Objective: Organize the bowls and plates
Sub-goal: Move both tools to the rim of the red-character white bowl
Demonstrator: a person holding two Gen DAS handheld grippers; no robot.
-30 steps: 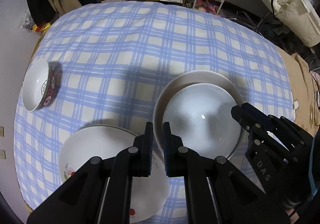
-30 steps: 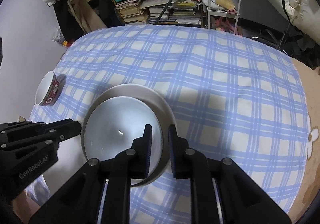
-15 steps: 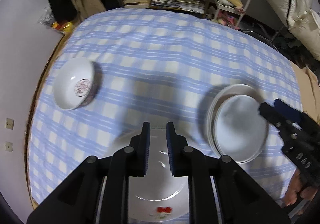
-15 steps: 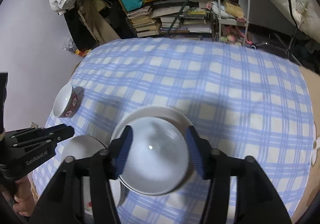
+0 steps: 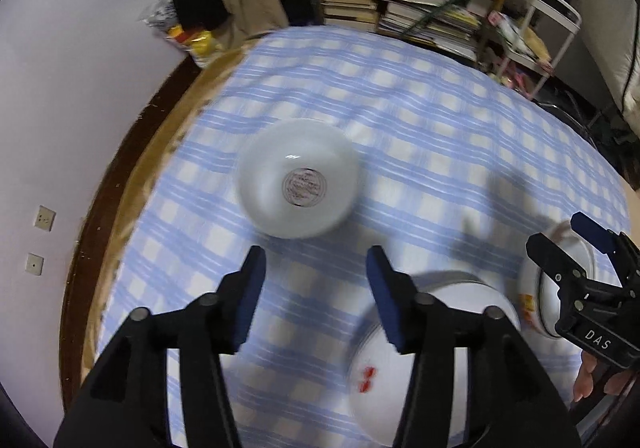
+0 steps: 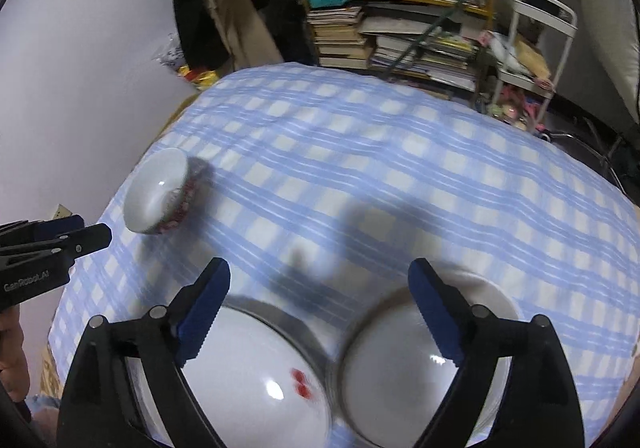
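Observation:
A white bowl with a red patterned outside (image 5: 298, 179) sits on the blue checked tablecloth (image 5: 440, 152) near its left edge; it also shows in the right wrist view (image 6: 160, 197). My left gripper (image 5: 316, 280) is open and empty, just short of the bowl. A white plate with a red mark (image 6: 256, 380) lies near the front edge, also seen in the left wrist view (image 5: 400, 364). Right of it a shallow white dish (image 6: 400, 368) rests on a larger plate (image 6: 496, 296). My right gripper (image 6: 320, 312) is open and empty above both.
The round table's wooden rim (image 5: 132, 152) shows at the left, close to a pale wall (image 5: 60, 68). Beyond the table stand a shelf of stacked books (image 6: 400, 40) and a white metal cart (image 6: 536, 48). The far half of the cloth (image 6: 360, 136) carries nothing.
Both grippers have opened from shut. The left one has swung left from the plates to the patterned bowl. The right one has pulled back and now looks over both plates.

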